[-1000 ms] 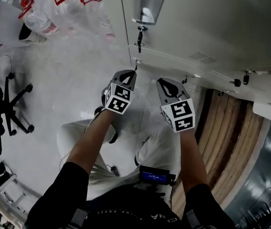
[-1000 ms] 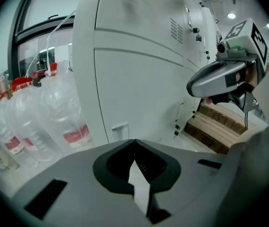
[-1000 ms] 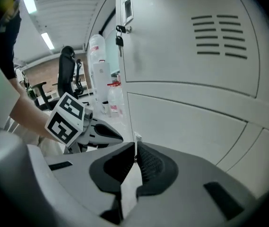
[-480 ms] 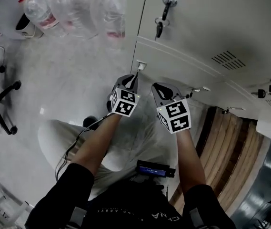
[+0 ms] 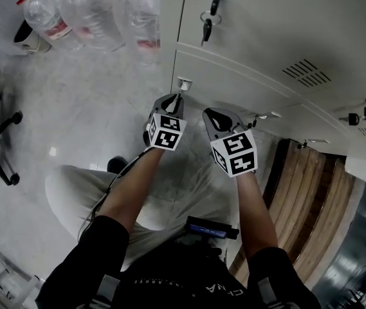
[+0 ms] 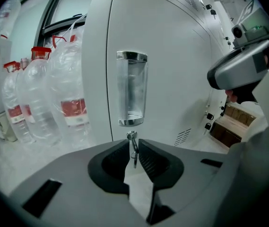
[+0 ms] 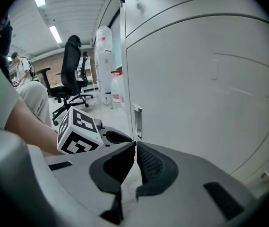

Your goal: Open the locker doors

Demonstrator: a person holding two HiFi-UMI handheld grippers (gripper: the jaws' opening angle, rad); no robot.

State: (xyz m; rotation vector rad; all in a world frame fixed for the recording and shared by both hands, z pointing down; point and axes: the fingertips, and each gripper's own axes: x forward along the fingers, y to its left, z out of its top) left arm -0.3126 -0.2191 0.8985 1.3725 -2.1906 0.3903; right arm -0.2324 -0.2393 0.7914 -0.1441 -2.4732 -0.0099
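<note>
In my left gripper (image 6: 134, 144), I am pinching the locker key (image 6: 134, 156); alongside, my right gripper (image 7: 135, 146) is hovering closed, empty.

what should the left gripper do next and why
Probably twist the left gripper to turn the key. Its fingers look closed on the key, and the door it sits in is shut flush, so unlocking likely comes before any pull. The right gripper is shut and empty, so it can wait.
</note>
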